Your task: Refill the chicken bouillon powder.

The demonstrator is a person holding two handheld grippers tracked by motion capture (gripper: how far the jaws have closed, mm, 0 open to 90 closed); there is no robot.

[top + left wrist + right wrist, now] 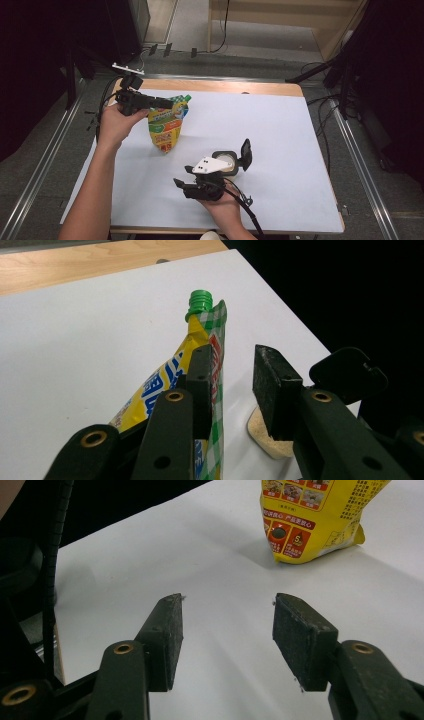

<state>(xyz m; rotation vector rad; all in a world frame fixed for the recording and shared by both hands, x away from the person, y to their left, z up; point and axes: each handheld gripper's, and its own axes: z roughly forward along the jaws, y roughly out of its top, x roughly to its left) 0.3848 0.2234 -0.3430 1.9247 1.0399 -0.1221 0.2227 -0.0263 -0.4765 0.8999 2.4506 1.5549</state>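
Toward the far left of the white surface point(280, 130) I have the left claw point(167, 103) up against the top of a yellow spouted pouch point(167, 125), which stands on its base with its green cap point(200, 301) uppermost. From the left gripper view, one pad lies against the pouch's green-checked edge while the other stands clear of it with a gap between — so the jaws are apart, not pinching, and the pouch looks to be standing by itself. My left hand point(116, 122) carries that gripper from the left side of the pouch.

Nearer to me, around the middle of the surface, my right hand point(220, 200) holds the right claw point(178, 183) low over bare white cover. Its jaws are apart with nothing between them; the right gripper view shows only the surface between the two pads, with the lower part of the pouch beyond them, well apart from the tips.

Just beyond the right gripper sits a small round jar point(226, 161) with a pale, grainy filling and its black flip lid point(245, 153) hinged open — upright on the surface, well apart from the pouch. In the left gripper view that jar and its lid show behind the right-hand jaw.
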